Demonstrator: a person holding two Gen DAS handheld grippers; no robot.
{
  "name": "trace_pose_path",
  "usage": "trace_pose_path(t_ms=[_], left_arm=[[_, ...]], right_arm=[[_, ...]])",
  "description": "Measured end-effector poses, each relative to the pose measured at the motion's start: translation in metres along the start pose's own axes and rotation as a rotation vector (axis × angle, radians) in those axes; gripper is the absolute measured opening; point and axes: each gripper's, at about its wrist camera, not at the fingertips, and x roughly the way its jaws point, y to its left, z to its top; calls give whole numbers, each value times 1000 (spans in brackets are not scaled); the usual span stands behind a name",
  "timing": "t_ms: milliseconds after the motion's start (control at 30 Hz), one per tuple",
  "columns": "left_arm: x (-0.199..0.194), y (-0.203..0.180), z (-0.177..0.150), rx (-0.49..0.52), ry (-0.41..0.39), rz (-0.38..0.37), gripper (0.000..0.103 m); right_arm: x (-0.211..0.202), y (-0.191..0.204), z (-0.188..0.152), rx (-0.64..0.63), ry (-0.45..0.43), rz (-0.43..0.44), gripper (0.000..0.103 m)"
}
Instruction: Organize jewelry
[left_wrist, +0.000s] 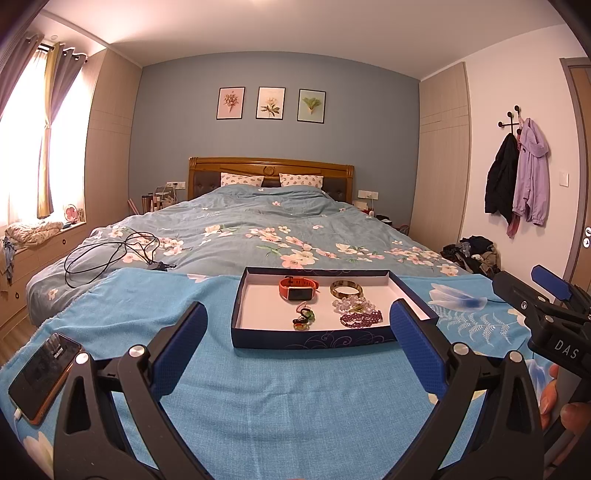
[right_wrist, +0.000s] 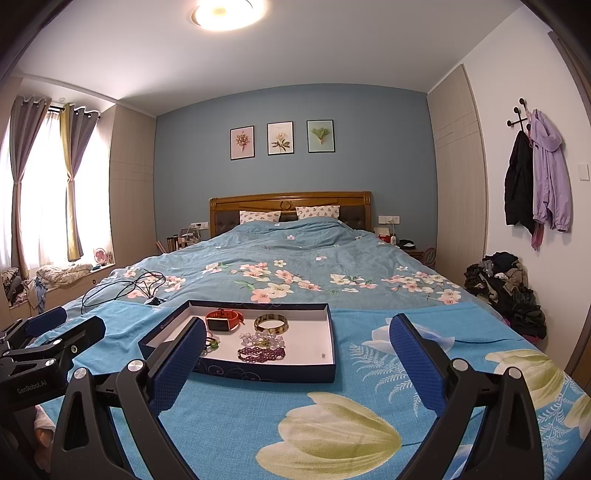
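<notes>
A dark blue box lid (left_wrist: 310, 341) (right_wrist: 266, 373) with a white inside lies on a blue towel on the bed. In it lie an orange smartwatch (left_wrist: 299, 290) (right_wrist: 223, 320), a gold bangle (left_wrist: 346, 288) (right_wrist: 271, 324), a clear crystal bracelet (left_wrist: 352, 305) (right_wrist: 262, 339), a purple bead bracelet (left_wrist: 361, 318) (right_wrist: 261, 354) and a small green and red trinket (left_wrist: 303, 318) (right_wrist: 212, 342). My left gripper (left_wrist: 298, 326) is open and empty, just short of the box. My right gripper (right_wrist: 297, 339) is open and empty, to the right of the left gripper (right_wrist: 55, 332).
A phone (left_wrist: 42, 376) on a cable lies at the towel's left edge. A black cord (left_wrist: 110, 254) (right_wrist: 125, 288) lies on the floral duvet behind. Clothes are piled on the floor at right (right_wrist: 506, 291). The right gripper shows at right in the left wrist view (left_wrist: 546, 306).
</notes>
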Motion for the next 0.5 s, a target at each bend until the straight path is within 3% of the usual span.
trace_pose_path(t_ms=[500], left_arm=[[-1,0,0,-2,0,-1,97]], right_arm=[[0,0,1,-1,-7,2,96]])
